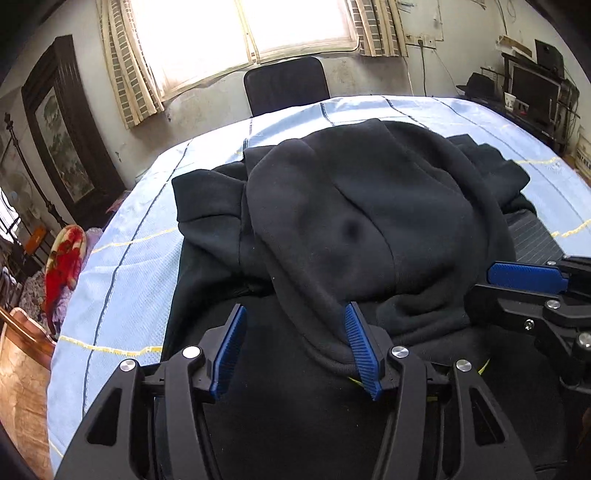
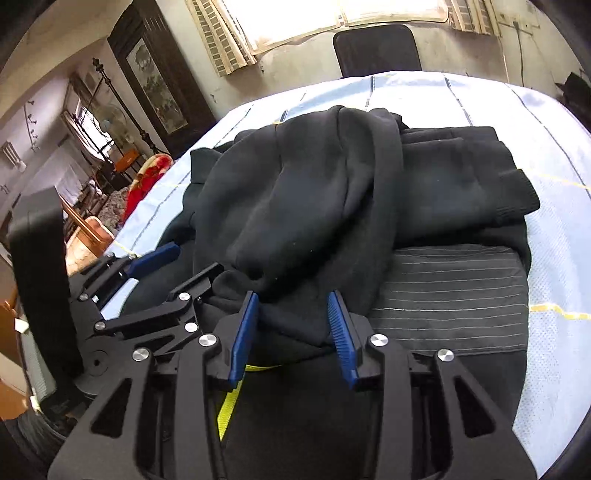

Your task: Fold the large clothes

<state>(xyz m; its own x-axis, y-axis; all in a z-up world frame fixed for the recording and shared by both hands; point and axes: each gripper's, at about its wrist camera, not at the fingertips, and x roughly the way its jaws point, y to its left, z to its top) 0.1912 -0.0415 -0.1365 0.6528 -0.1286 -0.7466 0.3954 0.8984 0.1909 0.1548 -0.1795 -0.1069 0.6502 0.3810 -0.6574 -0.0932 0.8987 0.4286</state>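
Both my grippers sit low over the black hoodie heaped on the blue sheet. Left gripper gapes, hood hem against 1 pad; right gripper is parted, loose fabric between.

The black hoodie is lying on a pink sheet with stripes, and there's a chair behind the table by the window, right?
Not quite. The black hoodie lies on a light blue sheet with dark stripes and yellow lines, not a pink one. The left wrist view shows it clearly. The rest is right: a dark chair stands behind the table, under the window.
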